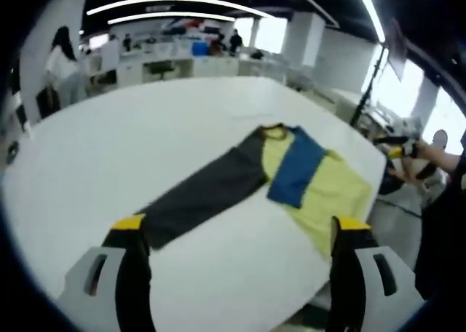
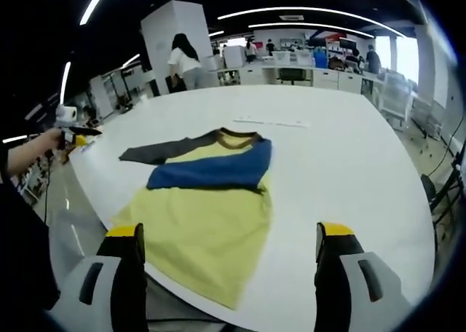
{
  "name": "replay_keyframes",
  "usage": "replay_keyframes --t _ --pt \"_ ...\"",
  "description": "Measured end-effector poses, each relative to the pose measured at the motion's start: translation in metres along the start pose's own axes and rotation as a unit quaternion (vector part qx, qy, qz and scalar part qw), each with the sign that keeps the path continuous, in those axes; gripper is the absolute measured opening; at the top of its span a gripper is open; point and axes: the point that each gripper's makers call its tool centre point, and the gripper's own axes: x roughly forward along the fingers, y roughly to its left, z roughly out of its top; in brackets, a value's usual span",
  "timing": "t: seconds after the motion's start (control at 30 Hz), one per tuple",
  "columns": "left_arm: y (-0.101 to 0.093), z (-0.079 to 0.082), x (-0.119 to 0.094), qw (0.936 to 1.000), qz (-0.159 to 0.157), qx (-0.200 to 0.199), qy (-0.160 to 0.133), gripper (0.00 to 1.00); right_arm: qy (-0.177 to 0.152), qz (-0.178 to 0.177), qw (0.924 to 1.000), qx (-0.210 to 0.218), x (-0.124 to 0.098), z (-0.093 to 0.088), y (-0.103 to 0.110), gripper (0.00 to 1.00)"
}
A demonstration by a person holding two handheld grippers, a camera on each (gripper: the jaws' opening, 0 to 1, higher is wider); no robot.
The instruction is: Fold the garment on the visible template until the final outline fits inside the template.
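The garment (image 2: 207,201) is a long-sleeved shirt with a yellow body, a blue band across the chest, a dark grey sleeve and a dark collar. It lies flat on a large white desk (image 2: 342,150), spread out, with its hem near the desk edge closest to the right gripper.

In the left gripper view the shirt (image 1: 291,179) lies ahead of the jaws, with the grey sleeve (image 1: 200,197) stretched toward the left gripper (image 1: 240,234). The sleeve cuff ends just beside the left jaw tip. The jaws of the left gripper stand wide apart and hold nothing.

In the right gripper view the yellow hem area lies between the two jaws of the right gripper (image 2: 233,237) and extends past the desk edge at the lower left. The jaws of the right gripper stand wide apart and hold nothing. The grey sleeve (image 2: 164,150) points away to the left, near the far desk edge.

A thin pale strip (image 2: 271,122) lies on the desk beyond the collar, well apart from the shirt.

Whether a template outline is marked on the desk cannot be told.

A person (image 2: 186,62) stands beyond the far end of the desk, near white workstations (image 2: 291,70).
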Motion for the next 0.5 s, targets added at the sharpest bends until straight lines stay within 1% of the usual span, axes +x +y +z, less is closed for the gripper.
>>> replay_keyframes --t 0.07,0.17,0.3,0.4,0.5 --pt "0.011 -0.002 0.006 1.0000 -0.002 -0.009 0.000 0.99 0.000 -0.002 1.0000 0.001 0.000 0.000 0.000 0.97" --pt "0.036 -0.011 0.018 0.9996 0.004 -0.009 0.028 0.99 0.000 -0.011 0.9999 0.005 0.001 0.001 -0.002 0.96" --pt "0.060 -0.012 0.032 0.9990 -0.004 -0.029 0.033 0.98 0.004 -0.017 0.9998 0.007 0.004 -0.001 -0.001 0.95" --pt "0.075 -0.015 0.040 0.9982 -0.010 -0.039 0.044 0.95 0.009 -0.020 0.9997 0.007 0.006 -0.003 0.000 0.95" --pt "0.090 -0.016 0.046 0.9977 -0.014 -0.045 0.049 0.95 0.011 -0.024 0.9996 0.008 0.007 -0.004 0.000 0.94"
